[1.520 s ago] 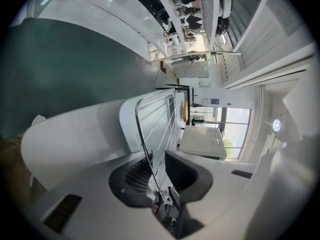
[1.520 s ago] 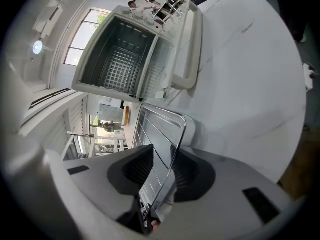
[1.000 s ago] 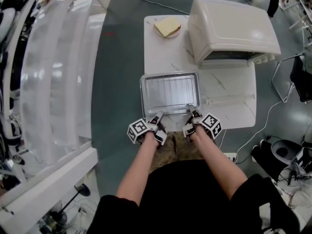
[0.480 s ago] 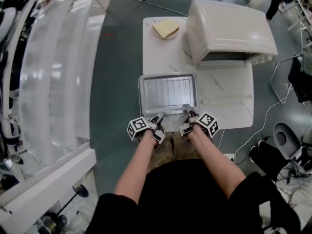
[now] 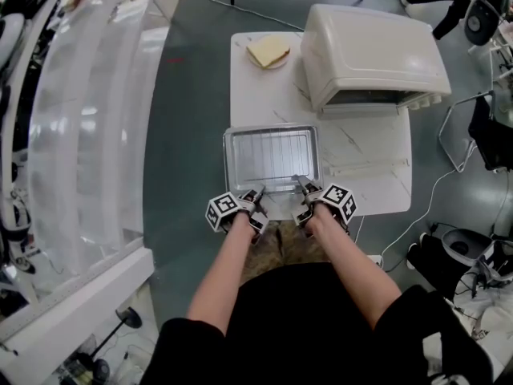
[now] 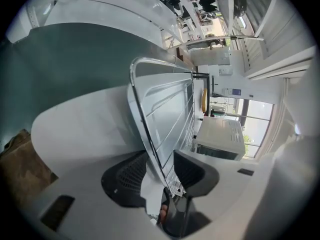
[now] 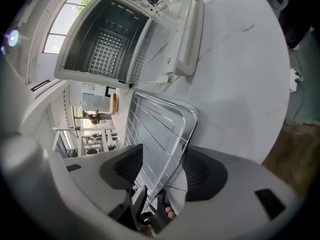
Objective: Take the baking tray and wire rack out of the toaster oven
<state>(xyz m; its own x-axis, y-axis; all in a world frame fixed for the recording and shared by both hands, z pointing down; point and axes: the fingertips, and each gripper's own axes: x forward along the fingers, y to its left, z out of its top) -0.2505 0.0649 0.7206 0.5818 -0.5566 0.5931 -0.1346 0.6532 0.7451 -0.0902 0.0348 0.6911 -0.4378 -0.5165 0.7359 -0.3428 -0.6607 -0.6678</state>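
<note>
Nearest the person, the left tool [image 5: 257,192] and the right tool [image 5: 304,185] meet the near edge of the tray [image 5: 228,160], one toward each corner. The head view shows the arms and the marker cubes but not the grip itself.

The left gripper view fills that in. The left tool [image 6: 162,171] has its ribbed pads on either side of the tray [image 6: 150,96], clamped on the rim that runs up between them. The right gripper view shows the same for the right tool [image 7: 162,170], closed on the rim of the tray [image 7: 193,117] near its rounded corner. In both, the wires of the rack [image 7: 150,134] reach down into the gap, though whether the pads press on the rack [image 6: 188,129] too is hard to tell.

The rack [image 5: 272,155] lies inside the tray, and the tray sits at the near left of the worktop [image 5: 365,155], out of the oven [image 5: 373,46] and apart from it.

From above, the oven shows little more than its roof. The right gripper view looks into the oven [image 7: 102,39], showing its dark cavity and the door [image 7: 186,31] folded down over the worktop [image 7: 240,74].

Farthest off, bread [image 5: 268,50] sits at the far left corner, left of the oven.
</note>
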